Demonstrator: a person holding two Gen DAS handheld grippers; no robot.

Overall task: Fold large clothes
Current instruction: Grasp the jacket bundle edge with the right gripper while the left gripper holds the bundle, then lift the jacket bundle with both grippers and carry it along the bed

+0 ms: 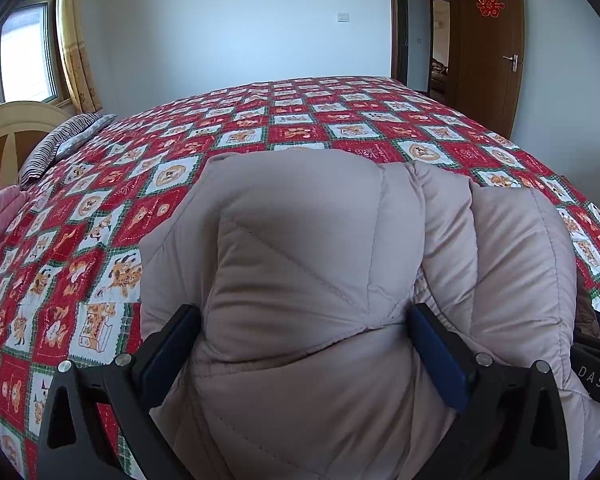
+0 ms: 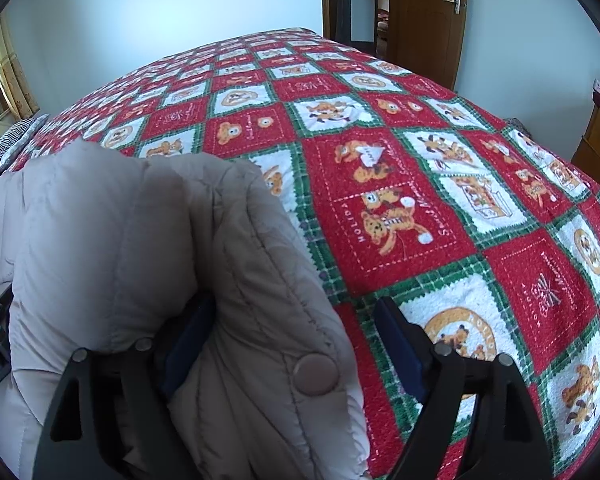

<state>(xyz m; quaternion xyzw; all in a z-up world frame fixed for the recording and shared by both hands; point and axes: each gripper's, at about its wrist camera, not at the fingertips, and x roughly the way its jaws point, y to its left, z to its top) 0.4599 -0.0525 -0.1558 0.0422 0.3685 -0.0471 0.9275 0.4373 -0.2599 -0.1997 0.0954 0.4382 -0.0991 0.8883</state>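
Observation:
A puffy beige quilted coat (image 1: 320, 264) is bunched up at the near edge of the bed. In the left wrist view my left gripper (image 1: 304, 328) has its two blue-padded fingers pressed against both sides of a thick fold of the coat. In the right wrist view the coat (image 2: 120, 248) fills the left half, with a round snap button (image 2: 315, 374) near its edge. My right gripper (image 2: 296, 328) stands wide; the coat's edge lies between the jaws against the left finger (image 2: 188, 340), and the right finger (image 2: 400, 344) is apart from it.
The bed is covered by a red, green and white patchwork quilt (image 1: 260, 128) with bear pictures. A striped pillow (image 1: 60, 144) and a pink cloth (image 1: 0, 220) lie at the left by the headboard. A wooden door (image 1: 488, 40) is at the far right.

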